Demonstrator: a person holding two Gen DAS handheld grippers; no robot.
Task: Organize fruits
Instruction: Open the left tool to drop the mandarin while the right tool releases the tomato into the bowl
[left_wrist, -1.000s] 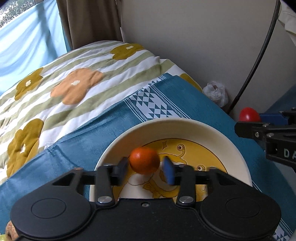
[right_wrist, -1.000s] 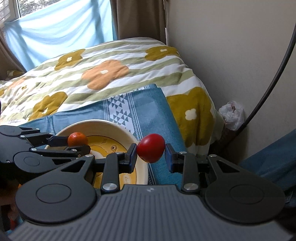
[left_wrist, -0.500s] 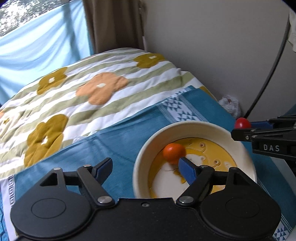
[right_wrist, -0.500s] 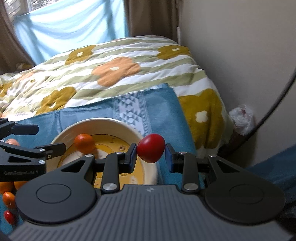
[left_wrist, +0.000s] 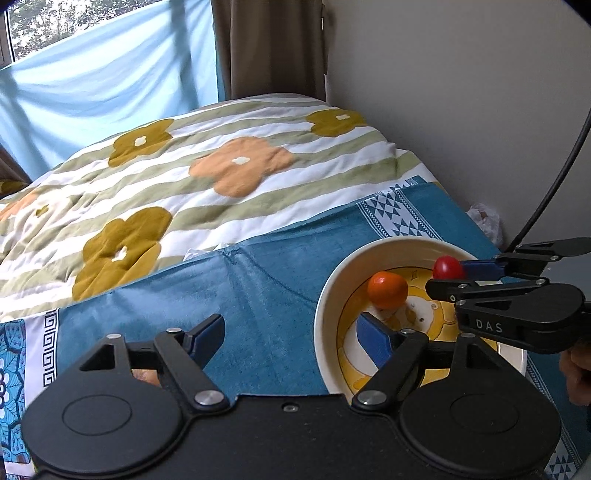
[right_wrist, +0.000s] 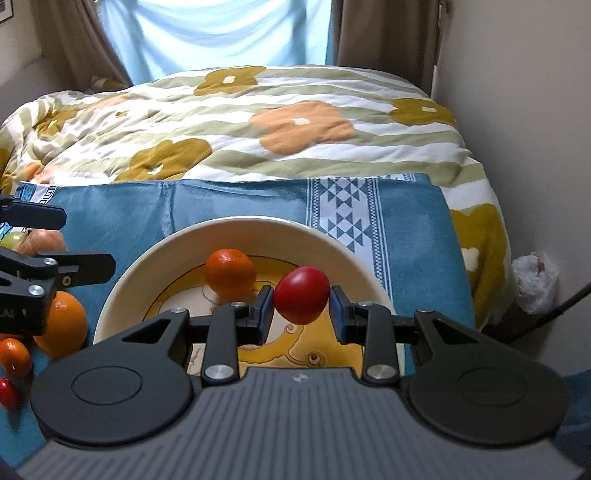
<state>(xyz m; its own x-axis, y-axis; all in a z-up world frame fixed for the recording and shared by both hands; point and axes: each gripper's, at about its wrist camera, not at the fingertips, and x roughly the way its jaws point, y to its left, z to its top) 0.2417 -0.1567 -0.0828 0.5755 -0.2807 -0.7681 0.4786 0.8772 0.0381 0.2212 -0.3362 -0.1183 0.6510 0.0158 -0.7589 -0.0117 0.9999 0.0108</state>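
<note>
One tangerine (right_wrist: 229, 277) in bowl (right_wrist: 122, 280)

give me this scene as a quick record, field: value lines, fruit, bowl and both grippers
bowl: cream, yellow cartoon print inside, on blue cloth
in bowl: one mandarin
right gripper: shut on red tomato, held over the bowl
left gripper: open, nothing between the pads, jaws have just been opening
outside bowl: orange, small mandarin and small red fruit on the cloth

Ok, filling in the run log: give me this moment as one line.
left gripper: open, empty | right gripper: shut on red tomato, over bowl | small orange: in bowl
</note>
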